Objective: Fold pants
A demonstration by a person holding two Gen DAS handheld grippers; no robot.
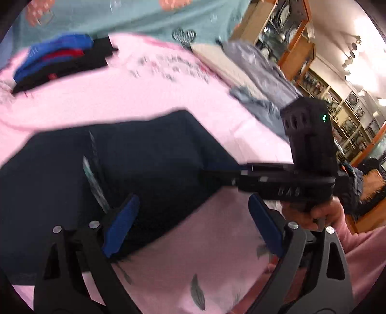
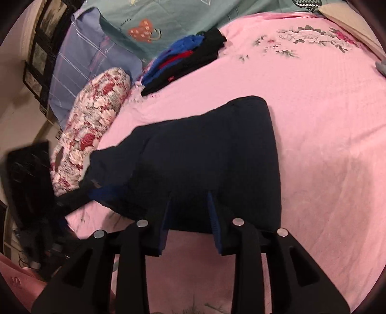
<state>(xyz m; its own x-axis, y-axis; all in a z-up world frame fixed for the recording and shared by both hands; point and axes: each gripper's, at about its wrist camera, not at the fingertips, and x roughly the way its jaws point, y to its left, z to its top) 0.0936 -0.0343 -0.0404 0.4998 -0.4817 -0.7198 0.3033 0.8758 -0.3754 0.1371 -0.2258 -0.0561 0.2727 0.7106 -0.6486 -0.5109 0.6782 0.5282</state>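
Observation:
Dark navy pants (image 1: 144, 157) lie folded flat on the pink sheet (image 1: 120, 101) of a bed. My left gripper (image 1: 194, 225) is wide open over their near edge, its left pad above the fabric and its right pad above bare sheet. The right gripper (image 1: 207, 174), held in a hand (image 1: 313, 212), reaches in from the right at the pants' side. In the right wrist view the pants (image 2: 205, 157) fill the middle. There my right gripper (image 2: 190, 222) straddles their near hem with a narrow gap, and the blurred left gripper (image 2: 103, 190) sits at their left corner.
A pile of blue, red and black clothes (image 2: 188, 62) lies at the far side of the sheet (image 2: 325, 145). A floral bolster (image 2: 91, 125) and a teal quilt (image 2: 168, 17) border the left and back. Grey garments (image 1: 260, 79) lie near wooden display shelves (image 1: 284, 31).

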